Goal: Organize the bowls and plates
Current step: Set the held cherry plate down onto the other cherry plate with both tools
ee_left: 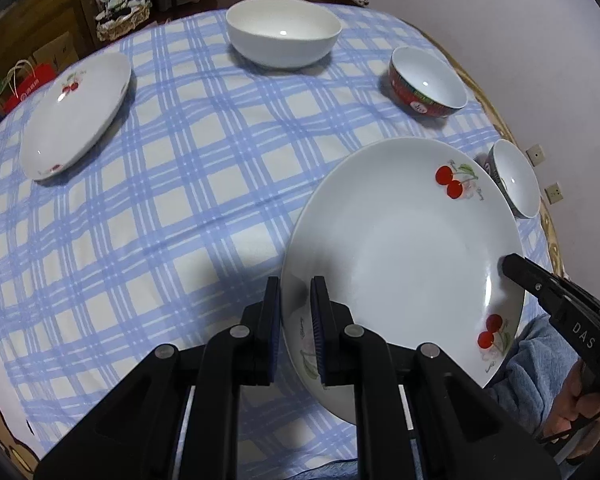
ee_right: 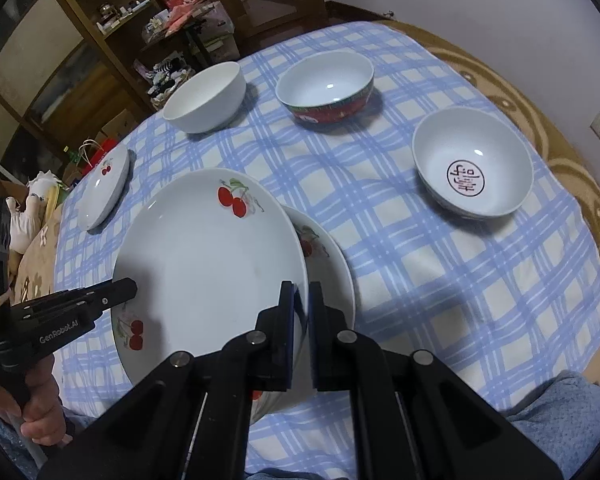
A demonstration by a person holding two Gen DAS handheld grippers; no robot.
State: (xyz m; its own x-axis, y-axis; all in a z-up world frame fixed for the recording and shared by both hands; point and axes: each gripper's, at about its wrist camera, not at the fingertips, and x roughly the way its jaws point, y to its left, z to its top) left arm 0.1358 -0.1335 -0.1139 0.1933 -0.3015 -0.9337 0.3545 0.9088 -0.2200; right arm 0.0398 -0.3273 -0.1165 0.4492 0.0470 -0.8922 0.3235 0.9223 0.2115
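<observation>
A white cherry-print plate (ee_left: 404, 248) is held over the table's near side by both grippers. My left gripper (ee_left: 296, 292) is shut on its left rim. My right gripper (ee_right: 302, 296) is shut on its right rim; the plate also shows in the right wrist view (ee_right: 204, 264). A second cherry plate (ee_right: 328, 264) lies just under it, mostly hidden. A third cherry plate (ee_left: 76, 112) lies at the far left. A large white bowl (ee_left: 284, 36), a red-banded bowl (ee_left: 428, 82) and a bowl with a dark round mark inside (ee_right: 472, 164) stand further back.
The round table has a blue checked cloth (ee_left: 188, 184). A wooden shelf unit (ee_right: 80, 40) with clutter stands beyond the table's far left. A wall (ee_left: 500, 20) runs close behind the right side. My blue sleeve (ee_left: 540, 364) is at the near edge.
</observation>
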